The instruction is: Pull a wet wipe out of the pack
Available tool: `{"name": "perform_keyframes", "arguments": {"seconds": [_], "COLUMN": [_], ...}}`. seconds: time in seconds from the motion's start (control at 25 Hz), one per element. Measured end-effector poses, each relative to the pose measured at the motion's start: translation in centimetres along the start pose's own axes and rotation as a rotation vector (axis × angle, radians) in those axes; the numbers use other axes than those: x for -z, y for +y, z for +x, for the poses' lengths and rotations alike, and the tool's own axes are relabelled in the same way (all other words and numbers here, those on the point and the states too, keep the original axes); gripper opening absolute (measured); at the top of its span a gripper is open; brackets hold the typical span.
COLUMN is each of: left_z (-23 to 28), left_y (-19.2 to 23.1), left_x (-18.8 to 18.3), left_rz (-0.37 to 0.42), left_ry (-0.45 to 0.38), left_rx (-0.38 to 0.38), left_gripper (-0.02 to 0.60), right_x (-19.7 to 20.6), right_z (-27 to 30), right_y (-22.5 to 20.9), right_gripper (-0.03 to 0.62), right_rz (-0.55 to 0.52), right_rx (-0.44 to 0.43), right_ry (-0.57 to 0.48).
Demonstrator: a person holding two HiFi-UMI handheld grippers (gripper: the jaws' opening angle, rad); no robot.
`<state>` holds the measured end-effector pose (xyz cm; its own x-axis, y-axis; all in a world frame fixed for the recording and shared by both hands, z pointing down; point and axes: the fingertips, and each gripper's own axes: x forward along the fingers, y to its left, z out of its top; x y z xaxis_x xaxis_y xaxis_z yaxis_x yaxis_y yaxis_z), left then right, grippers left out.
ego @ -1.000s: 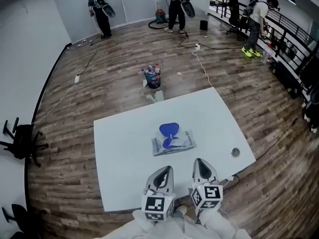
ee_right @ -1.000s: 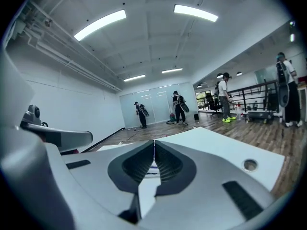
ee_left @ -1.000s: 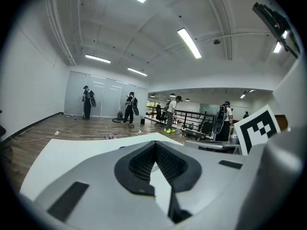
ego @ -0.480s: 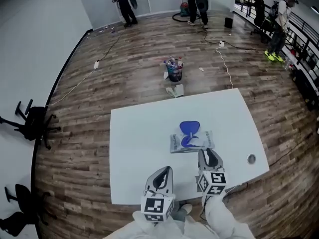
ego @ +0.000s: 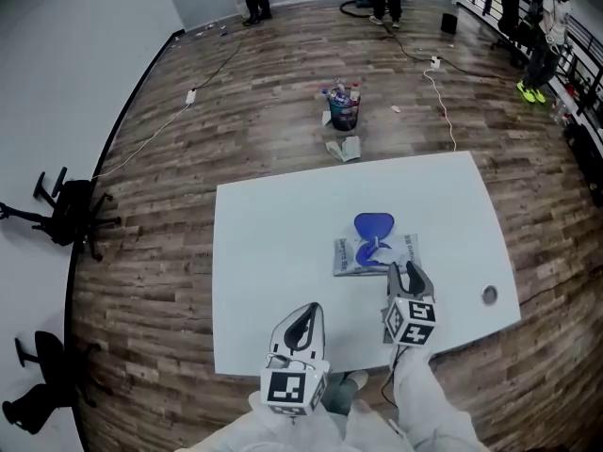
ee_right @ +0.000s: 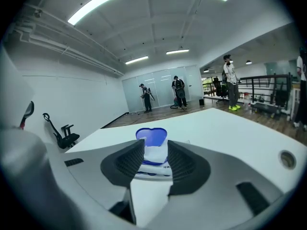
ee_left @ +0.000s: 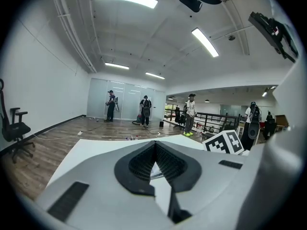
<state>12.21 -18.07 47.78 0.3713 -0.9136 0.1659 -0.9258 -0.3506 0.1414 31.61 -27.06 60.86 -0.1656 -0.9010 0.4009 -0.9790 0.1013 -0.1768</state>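
The wet wipe pack [ego: 377, 254] lies flat near the middle of the white table [ego: 273, 252], its blue lid [ego: 374, 224] flipped open on the far side. My right gripper [ego: 407, 273] hovers at the pack's near right edge. Its jaws have just been opening and now stand open with nothing gripped. In the right gripper view the pack [ee_right: 152, 166] and lid [ee_right: 151, 136] show through the gap of the right gripper [ee_right: 155, 146], with white wipe material in the opening. My left gripper [ego: 303, 318] hangs back by the table's near edge, its jaws shut and empty [ee_left: 154, 145].
A round grommet [ego: 488, 295] sits in the table's right near corner. On the wooden floor beyond the table stand a bucket of bottles [ego: 344, 109] and a crumpled cloth [ego: 345, 148]. Office chairs [ego: 71, 213] are at the left. People stand at the far end.
My right gripper has moved forward and down to the pack's near edge, and its jaws have gone from shut to open. The left gripper stays back near the table's front edge.
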Motion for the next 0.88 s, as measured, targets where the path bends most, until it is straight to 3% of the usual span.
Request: {"name": "perform_keyframes", "arguments": {"seconds": [0.6,0.88], "left_z": [1.9,2.7], "left_y": [1.0,1.8], "left_x": [1.0,1.0], "left_rz": [0.012,0.006], "left_ry": [0.065,0.053], "left_rx": [-0.016,-0.025], "left_gripper": [0.008,0.008], "right_x": [2.3,2.6], "right_z": [3.1,3.9], "right_y": [-0.6,-0.3], "right_gripper": [0.137,0.135], "right_rz": [0.024,0.038], "right_rx": [-0.001,-0.009], "right_ry": [0.084,0.104]}}
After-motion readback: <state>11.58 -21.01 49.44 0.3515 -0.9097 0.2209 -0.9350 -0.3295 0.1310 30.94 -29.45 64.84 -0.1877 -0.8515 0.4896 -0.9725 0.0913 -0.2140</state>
